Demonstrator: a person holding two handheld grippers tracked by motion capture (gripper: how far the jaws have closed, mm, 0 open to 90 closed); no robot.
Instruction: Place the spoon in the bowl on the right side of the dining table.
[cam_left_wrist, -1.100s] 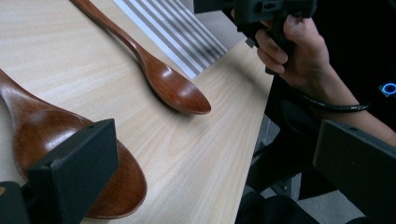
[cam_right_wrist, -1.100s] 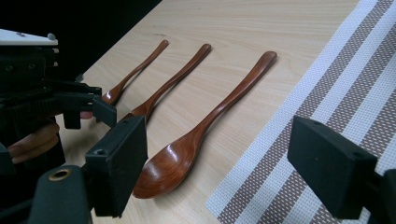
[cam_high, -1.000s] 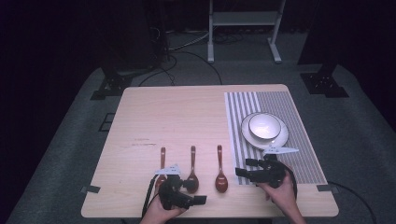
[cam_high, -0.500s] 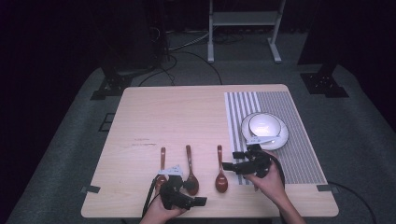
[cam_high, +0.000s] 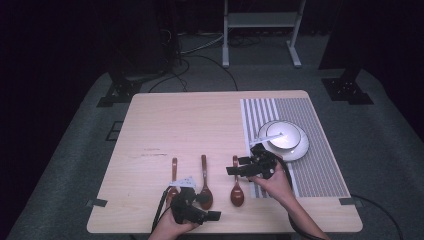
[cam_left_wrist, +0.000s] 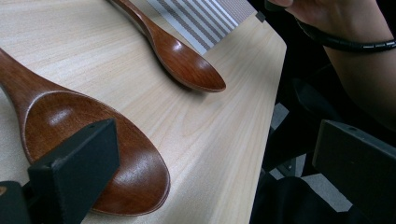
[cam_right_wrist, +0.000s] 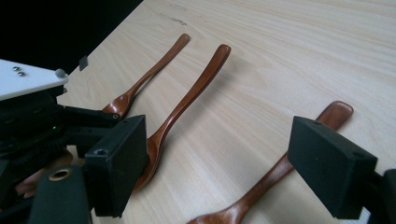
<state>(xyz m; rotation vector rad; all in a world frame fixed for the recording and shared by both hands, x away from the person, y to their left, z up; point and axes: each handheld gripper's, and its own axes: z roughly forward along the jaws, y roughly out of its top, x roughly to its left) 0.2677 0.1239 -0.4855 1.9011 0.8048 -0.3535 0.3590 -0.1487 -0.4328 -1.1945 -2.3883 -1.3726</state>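
Three brown wooden spoons lie side by side near the table's front edge: a left spoon (cam_high: 174, 170), a middle spoon (cam_high: 204, 182) and a right spoon (cam_high: 236, 189). My left gripper (cam_high: 206, 211) is open low at the front edge, one jaw resting by the middle spoon's bowl (cam_left_wrist: 70, 135); the right spoon's bowl (cam_left_wrist: 194, 70) lies beyond it. My right gripper (cam_high: 234, 169) hovers open over the right spoon's handle (cam_right_wrist: 285, 168), its jaws straddling it. The middle spoon (cam_right_wrist: 196, 88) and left spoon (cam_right_wrist: 149, 74) lie farther off.
A white bowl on a plate (cam_high: 283, 139) stands on a grey striped mat (cam_high: 320, 165) at the table's right. The left gripper (cam_right_wrist: 32, 121) is close by the right one. The table edge (cam_left_wrist: 266, 121) drops off just past the spoons.
My right gripper has moved left, from over the mat beside the plate to above the right spoon's handle. The left gripper has stayed near the front edge.
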